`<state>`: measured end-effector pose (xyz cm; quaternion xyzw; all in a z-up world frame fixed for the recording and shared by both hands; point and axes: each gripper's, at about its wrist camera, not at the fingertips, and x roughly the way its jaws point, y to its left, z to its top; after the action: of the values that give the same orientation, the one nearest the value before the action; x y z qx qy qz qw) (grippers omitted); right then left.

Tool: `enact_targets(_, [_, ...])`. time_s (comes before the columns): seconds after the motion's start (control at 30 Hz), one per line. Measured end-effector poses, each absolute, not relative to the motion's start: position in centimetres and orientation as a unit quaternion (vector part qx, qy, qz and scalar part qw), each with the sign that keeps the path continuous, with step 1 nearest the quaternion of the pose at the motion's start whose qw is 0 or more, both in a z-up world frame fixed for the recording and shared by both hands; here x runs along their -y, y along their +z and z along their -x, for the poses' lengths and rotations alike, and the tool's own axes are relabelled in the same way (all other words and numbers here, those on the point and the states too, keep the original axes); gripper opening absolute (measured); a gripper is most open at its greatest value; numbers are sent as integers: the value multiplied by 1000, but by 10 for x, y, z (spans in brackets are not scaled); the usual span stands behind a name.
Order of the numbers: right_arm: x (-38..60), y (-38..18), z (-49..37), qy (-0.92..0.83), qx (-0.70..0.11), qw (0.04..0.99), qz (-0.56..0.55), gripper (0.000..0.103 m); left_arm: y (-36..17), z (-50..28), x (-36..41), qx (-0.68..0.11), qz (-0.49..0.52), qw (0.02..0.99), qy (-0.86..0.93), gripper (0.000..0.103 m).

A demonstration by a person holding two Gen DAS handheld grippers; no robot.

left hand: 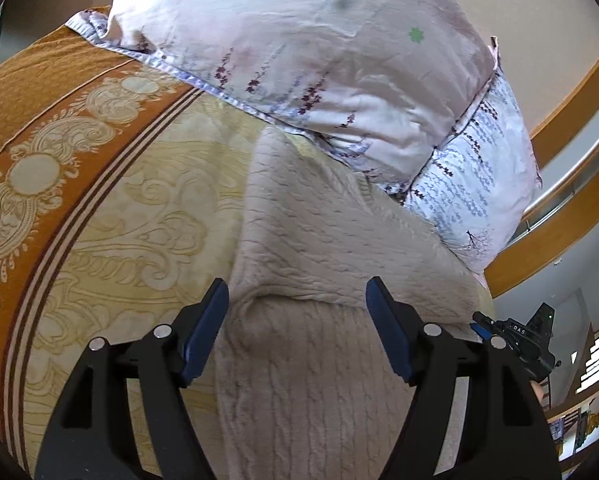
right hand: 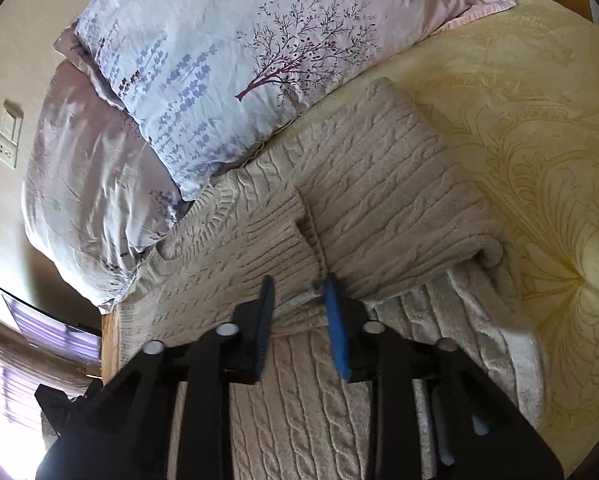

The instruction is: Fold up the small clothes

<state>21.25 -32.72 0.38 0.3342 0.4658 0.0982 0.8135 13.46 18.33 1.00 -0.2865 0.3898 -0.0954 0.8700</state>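
Pillows (right hand: 203,92) crowd sweater's (right hand: 379,184) far edge; bedspread (right hand: 539,160) alongside seemingly clear.

Beige sweater (right hand: 379,184): chunky cable-knit wool, matt; beside it, smooth cotton pillows (right hand: 227,80) and a quilted, embossed bedspread (right hand: 539,140)

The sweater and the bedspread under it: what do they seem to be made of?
Sweater: looks like thick beige cable knit, wool or acrylic, going by raised ropes and ribbed cuff; matte and soft. Bedspread: woven or quilted fabric, slight sheen, scroll pattern in cream and gold.
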Motion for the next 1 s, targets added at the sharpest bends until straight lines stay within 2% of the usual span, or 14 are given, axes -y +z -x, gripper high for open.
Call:
enact_targets(0.23, [326, 41, -194, 105, -385, 865, -304, 7, 5, -134, -185, -395, 287, 868, -93, 71])
enact_targets(0.43, [328, 3, -197, 50, -444, 846, -292, 7, 2, -131, -184, -400, 282, 867, -97, 71])
enact_targets(0.53, [328, 9, -193, 51, -439, 850, -285, 8, 0, -126, -185, -401, 283, 865, -100, 71])
enact_targets(0.6, [330, 16, -187, 54, -437, 852, -283, 13, 1, -121, -185, -400, 281, 866, -104, 71])
enact_targets(0.73, [347, 26, -162, 68, -421, 855, -293, 42, 1, -105, -187, -400, 279, 865, -117, 71])
enact_targets(1.0, [404, 19, -105, 67, -435, 844, -306, 43, -6, -69, -184, -406, 284, 857, -145, 70])
